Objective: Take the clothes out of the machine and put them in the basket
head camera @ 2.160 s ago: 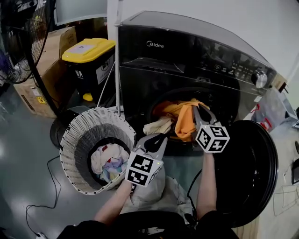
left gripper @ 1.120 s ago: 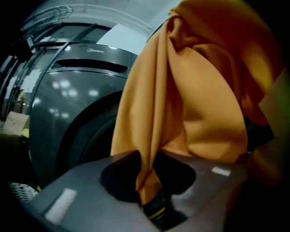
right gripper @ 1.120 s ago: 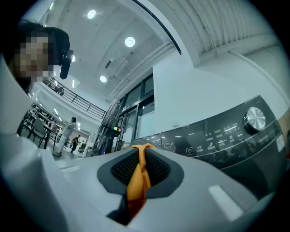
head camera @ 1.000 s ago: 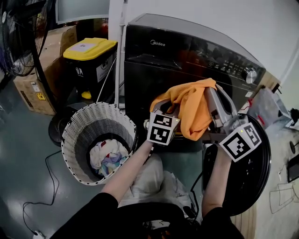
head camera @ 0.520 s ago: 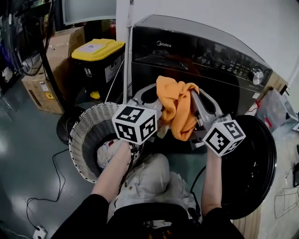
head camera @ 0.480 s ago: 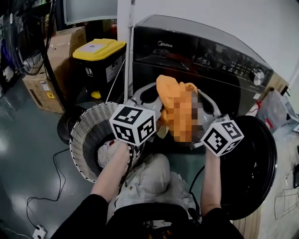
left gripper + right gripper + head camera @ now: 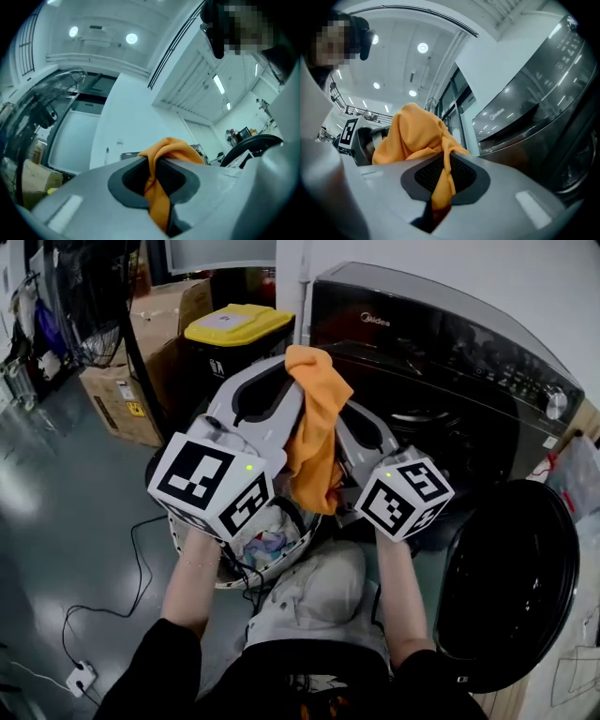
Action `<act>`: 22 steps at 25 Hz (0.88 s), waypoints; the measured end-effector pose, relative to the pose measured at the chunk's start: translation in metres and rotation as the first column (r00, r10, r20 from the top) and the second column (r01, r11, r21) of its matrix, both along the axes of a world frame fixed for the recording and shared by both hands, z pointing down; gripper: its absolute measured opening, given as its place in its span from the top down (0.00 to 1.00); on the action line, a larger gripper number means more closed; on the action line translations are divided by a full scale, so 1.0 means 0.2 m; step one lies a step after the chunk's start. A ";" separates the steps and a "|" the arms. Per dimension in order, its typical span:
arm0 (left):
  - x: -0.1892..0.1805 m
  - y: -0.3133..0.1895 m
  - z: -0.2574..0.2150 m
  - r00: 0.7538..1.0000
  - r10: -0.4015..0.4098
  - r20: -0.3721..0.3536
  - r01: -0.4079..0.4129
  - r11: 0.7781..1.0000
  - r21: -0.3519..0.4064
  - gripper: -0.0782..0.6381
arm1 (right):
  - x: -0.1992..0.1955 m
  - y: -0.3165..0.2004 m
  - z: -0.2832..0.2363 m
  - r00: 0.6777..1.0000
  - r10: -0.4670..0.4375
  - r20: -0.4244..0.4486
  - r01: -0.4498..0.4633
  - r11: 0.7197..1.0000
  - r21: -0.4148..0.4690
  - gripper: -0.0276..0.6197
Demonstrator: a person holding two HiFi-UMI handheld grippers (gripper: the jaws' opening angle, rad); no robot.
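Both tongs are closed on one orange garment, which is held up in the air at the middle of the head view. The left tongs pinch a twisted fold of it, the cloth running down through the narrow gap between the jaws and bunching above the tips. The right tongs are clamped the same way on another fold, with the bulk of the cloth heaped at 11 o'clock from their tips. The two pairs of tips sit near each other, and the garment's loose end hangs down between the two gripper bodies.

The white wicker basket stands on the floor at 6 to 7 o'clock from the garment. Most of its rim is hidden under the left gripper's marker cube, and pale clothes show inside it. The garment does not touch the basket.

The black washing machine stands at 2 o'clock from the garment, with its round door swung wide open at 4 o'clock, taking up the floor on that side. At 10 to 11 o'clock a yellow-lidded bin and a cardboard box stand close behind the basket. Bare floor lies open at 8 to 9 o'clock, crossed by a black cable.
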State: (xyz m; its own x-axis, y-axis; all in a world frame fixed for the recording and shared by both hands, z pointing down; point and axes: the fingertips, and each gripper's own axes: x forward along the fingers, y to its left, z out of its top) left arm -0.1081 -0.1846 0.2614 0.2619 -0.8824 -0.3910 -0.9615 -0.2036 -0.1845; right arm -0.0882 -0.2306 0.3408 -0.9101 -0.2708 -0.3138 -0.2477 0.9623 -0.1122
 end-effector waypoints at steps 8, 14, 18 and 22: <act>-0.45 0.30 0.12 0.974 -0.226 -0.016 0.224 0.971 -0.087 0.83 | -0.51 0.32 0.12 0.973 -0.226 -0.043 0.225 0.974 -0.037 0.87; -0.76 0.46 0.58 0.926 -0.369 -0.076 0.337 0.901 -0.272 0.83 | -0.81 0.49 0.56 0.912 -0.332 -0.243 0.312 0.943 -0.115 0.87; -0.90 0.50 0.97 0.882 -0.468 -0.051 0.402 0.804 -0.438 0.83 | -0.93 0.57 0.93 0.834 -0.374 -0.405 0.321 0.927 -0.195 0.87; -0.94 0.43 1.34 0.876 -0.472 0.101 0.427 0.659 -0.619 0.81 | -0.93 0.49 1.25 0.721 -0.329 -0.610 0.234 0.944 -0.232 0.85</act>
